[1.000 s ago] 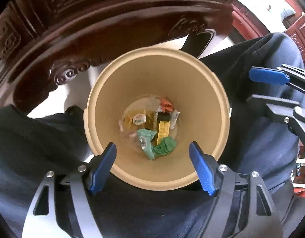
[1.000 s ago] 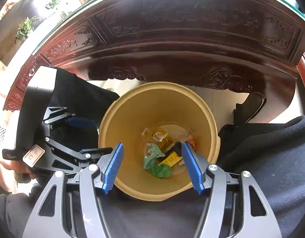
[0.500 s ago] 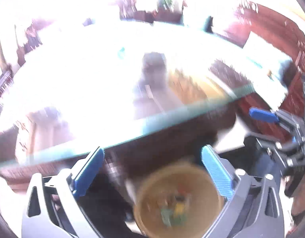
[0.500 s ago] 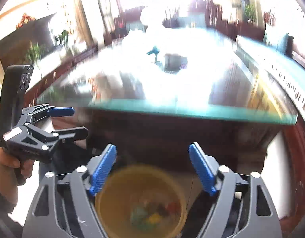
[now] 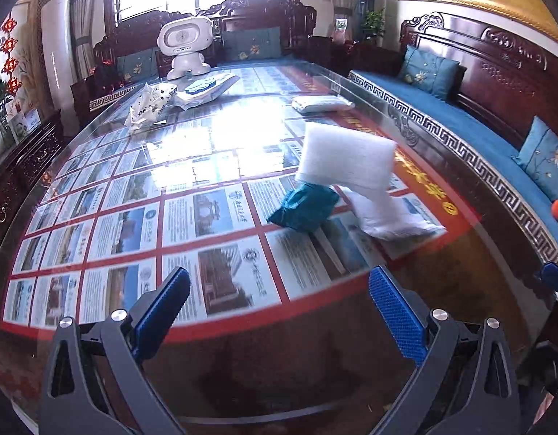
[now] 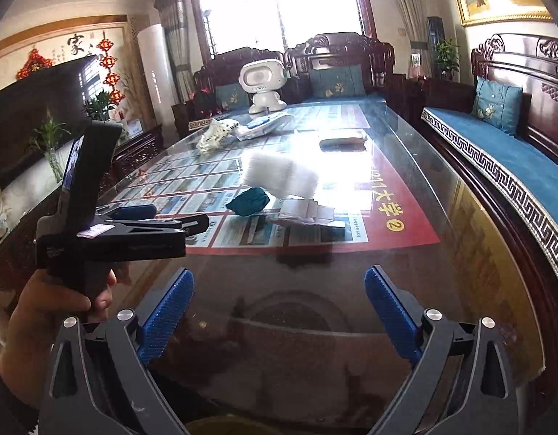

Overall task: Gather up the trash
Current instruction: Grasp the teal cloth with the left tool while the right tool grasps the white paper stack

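On the glass table top (image 5: 242, 355) lies a crumpled teal wrapper (image 5: 303, 209) (image 6: 249, 201). Just behind it are a white foam pack (image 5: 346, 161) (image 6: 279, 174) and, to its right, a clear plastic bag (image 5: 387, 215) (image 6: 304, 214). My left gripper (image 5: 279, 282) hovers open over the near table edge, short of the wrapper, with nothing between its jaws. In the right wrist view it shows side-on at the left (image 6: 177, 217), held by a hand (image 6: 50, 308). My right gripper (image 6: 279, 282) is opening and holds nothing. The tan bin rim (image 6: 220, 425) peeks in below it.
Farther back on the table are a crumpled printed bag (image 5: 150, 103), a blue-and-white packet (image 5: 206, 88), a flat white packet (image 5: 320, 103) and a white robot toy (image 5: 186, 49). A carved wooden bench with blue cushions (image 5: 460, 119) runs along the right side.
Both grippers have risen from above the tan bin under the table to above the table top and tilted up. Their jaws stand wider. The bin has dropped almost out of view.
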`<state>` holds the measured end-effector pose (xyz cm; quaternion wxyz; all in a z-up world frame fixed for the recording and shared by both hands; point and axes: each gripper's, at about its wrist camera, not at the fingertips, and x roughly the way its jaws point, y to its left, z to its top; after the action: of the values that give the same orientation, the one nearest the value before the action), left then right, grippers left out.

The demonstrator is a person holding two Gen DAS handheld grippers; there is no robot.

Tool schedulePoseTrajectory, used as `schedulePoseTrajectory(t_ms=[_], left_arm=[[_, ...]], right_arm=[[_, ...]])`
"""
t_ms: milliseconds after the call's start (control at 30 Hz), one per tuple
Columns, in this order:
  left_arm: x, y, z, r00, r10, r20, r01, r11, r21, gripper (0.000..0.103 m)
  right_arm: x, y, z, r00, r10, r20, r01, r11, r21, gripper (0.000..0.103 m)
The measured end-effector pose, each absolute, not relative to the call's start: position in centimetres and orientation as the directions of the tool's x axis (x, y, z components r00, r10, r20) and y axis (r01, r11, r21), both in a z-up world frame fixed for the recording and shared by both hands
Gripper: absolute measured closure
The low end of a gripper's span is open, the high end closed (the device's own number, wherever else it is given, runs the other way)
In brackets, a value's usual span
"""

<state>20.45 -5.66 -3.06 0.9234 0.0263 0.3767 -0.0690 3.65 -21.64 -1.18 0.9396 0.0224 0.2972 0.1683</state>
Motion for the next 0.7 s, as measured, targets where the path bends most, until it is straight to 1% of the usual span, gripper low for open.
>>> schedulePoseTrajectory(t_ms=[167, 367, 633, 667, 700], left_arm=[[24.6, -6.0, -4.2, 0.667, -0.122, -0.735, 0.178, 0.984, -0.003, 0.004], [28.1, -6.1, -5.8, 0.625, -0.133, -0.769, 0.222, 0.975, 0.012, 0.004], [29.4, -6.5, -5.9, 0.609, -0.168, -0.776, 0.254, 0.967, -0.009, 0.005], [29.6, -6.5, -6.0, 0.605, -0.179, -0.776, 0.26, 0.965, -0.02, 0.005], [29.8, -6.6, -6.1, 0.596, -0.197, -0.779, 0.271, 0.962, -0.037, 0.008]], right_arm=[[8.1, -20.8, -2.3, 0.73, 0.323, -0.602, -0.289, 0.944, 0.156, 0.009], [11.7, -19.8, -3.3, 0.688, 0.339, -0.642, -0.292, 0.939, 0.182, 0.009], [13.2, -20.0, -3.9, 0.676, 0.339, -0.655, -0.28, 0.939, 0.197, 0.009], [13.4, -20.0, -4.0, 0.674, 0.34, -0.656, -0.28, 0.939, 0.199, 0.008], [13.4, -20.0, -4.1, 0.673, 0.339, -0.657, -0.279, 0.94, 0.199, 0.009]])
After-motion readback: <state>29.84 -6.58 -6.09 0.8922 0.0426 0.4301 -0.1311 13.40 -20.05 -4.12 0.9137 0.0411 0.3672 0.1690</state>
